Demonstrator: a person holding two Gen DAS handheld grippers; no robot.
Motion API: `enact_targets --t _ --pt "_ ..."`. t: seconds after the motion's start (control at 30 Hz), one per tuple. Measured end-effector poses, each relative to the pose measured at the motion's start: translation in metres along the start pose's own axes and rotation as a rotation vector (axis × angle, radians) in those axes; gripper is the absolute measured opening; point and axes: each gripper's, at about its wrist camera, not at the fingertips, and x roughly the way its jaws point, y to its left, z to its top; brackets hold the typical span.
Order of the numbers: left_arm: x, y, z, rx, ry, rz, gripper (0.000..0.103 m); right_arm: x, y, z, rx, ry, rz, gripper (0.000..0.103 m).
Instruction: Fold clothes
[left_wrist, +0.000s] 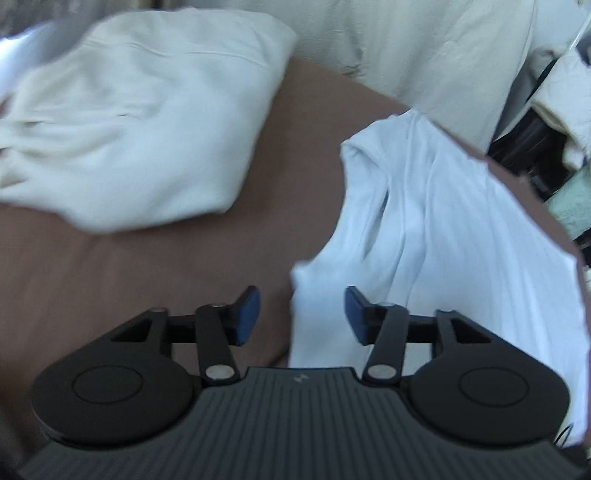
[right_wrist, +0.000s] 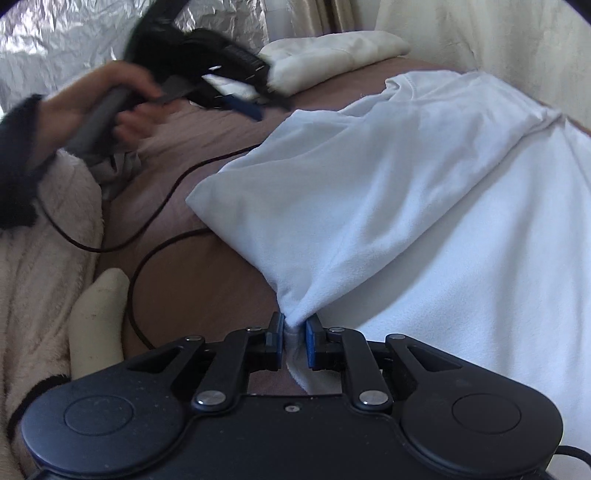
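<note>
A white garment (right_wrist: 388, 192) lies spread on the brown bed (right_wrist: 207, 280), partly folded over itself. My right gripper (right_wrist: 294, 334) is shut on a bunched corner of it at the near edge and holds the cloth taut. In the left wrist view the same white garment (left_wrist: 436, 236) lies on the right of the brown bed (left_wrist: 147, 280). My left gripper (left_wrist: 302, 314) is open and empty, just above the garment's left edge. The left gripper also shows blurred in the right wrist view (right_wrist: 255, 110), held in a hand above the bed.
A folded cream garment (left_wrist: 140, 122) lies at the far left of the bed; it also shows in the right wrist view (right_wrist: 332, 55). Black cables (right_wrist: 155, 236) run across the sheet. A cream wall stands behind. Clutter (left_wrist: 554, 147) sits off the bed's right edge.
</note>
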Motion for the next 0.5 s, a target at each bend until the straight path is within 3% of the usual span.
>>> enact_targets --t 0.03,0.1,0.13,0.17,0.2,0.33,0.4,0.5 --pt "0.011 0.007 0.005 -0.04 0.017 -0.038 0.054 0.002 -0.005 0.0 0.016 0.003 0.015 0.017" --pt "0.031 0.02 0.007 -0.114 0.055 -0.139 0.042 0.004 -0.014 0.002 0.065 -0.005 0.048 0.016" --pt "0.037 0.022 0.003 -0.134 0.068 -0.172 0.01 0.004 -0.017 0.002 0.082 -0.012 0.06 0.016" --pt "0.04 0.023 0.001 -0.139 0.078 -0.187 0.007 0.004 -0.019 0.002 0.09 -0.02 0.068 0.016" --pt "0.037 0.018 0.0 -0.105 0.069 -0.169 0.007 0.004 -0.02 0.002 0.089 -0.024 0.078 0.016" --pt "-0.003 -0.025 0.008 0.182 -0.074 -0.049 0.007 -0.005 -0.014 0.001 0.028 -0.077 0.121 0.014" --pt "-0.003 -0.032 0.004 0.213 -0.058 -0.018 0.007 -0.005 -0.012 0.003 0.024 -0.068 0.123 0.014" --pt "0.023 -0.031 -0.011 0.245 0.032 0.114 0.011 0.002 -0.014 0.003 0.039 -0.029 0.125 0.014"
